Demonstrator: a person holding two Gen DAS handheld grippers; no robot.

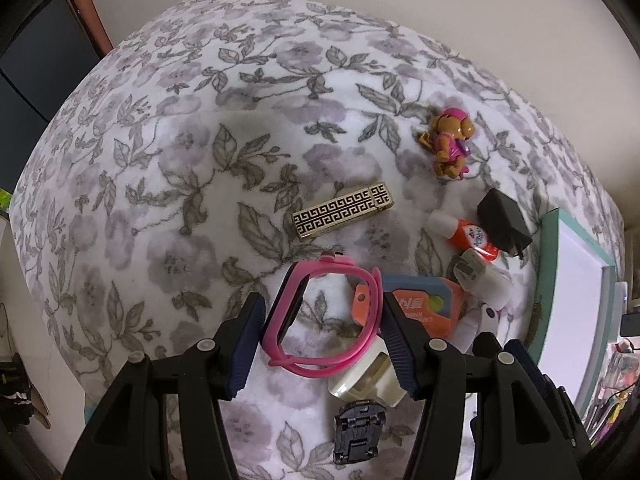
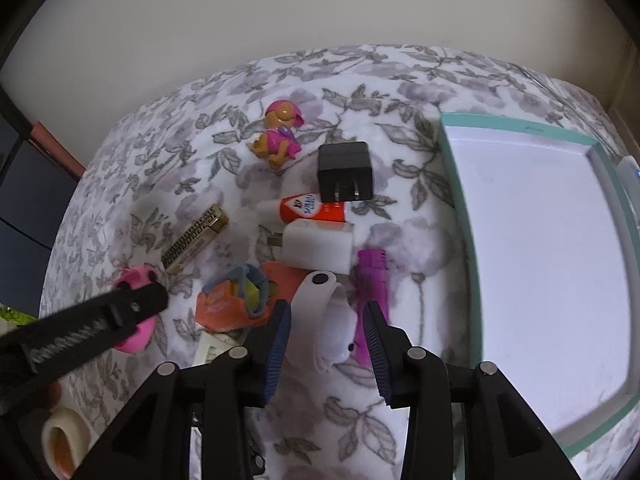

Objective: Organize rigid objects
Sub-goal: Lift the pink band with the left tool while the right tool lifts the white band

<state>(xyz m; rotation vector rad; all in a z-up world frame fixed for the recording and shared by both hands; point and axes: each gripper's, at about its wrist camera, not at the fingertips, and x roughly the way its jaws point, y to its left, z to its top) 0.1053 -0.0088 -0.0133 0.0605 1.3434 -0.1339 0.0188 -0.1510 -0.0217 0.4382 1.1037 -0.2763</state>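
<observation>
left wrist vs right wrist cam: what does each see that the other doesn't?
Left wrist only: a small dark toy car lying below the pink band, which sits between the open left gripper.

Right wrist only: a purple flashlight, a tape roll at bottom left, and the whole white tray.

Both: the pup figure, gold patterned lighter, black charger, orange glue bottle, floral cloth.

Left gripper [image 1: 324, 344] straddling pink wristband [image 1: 320, 320]
</observation>
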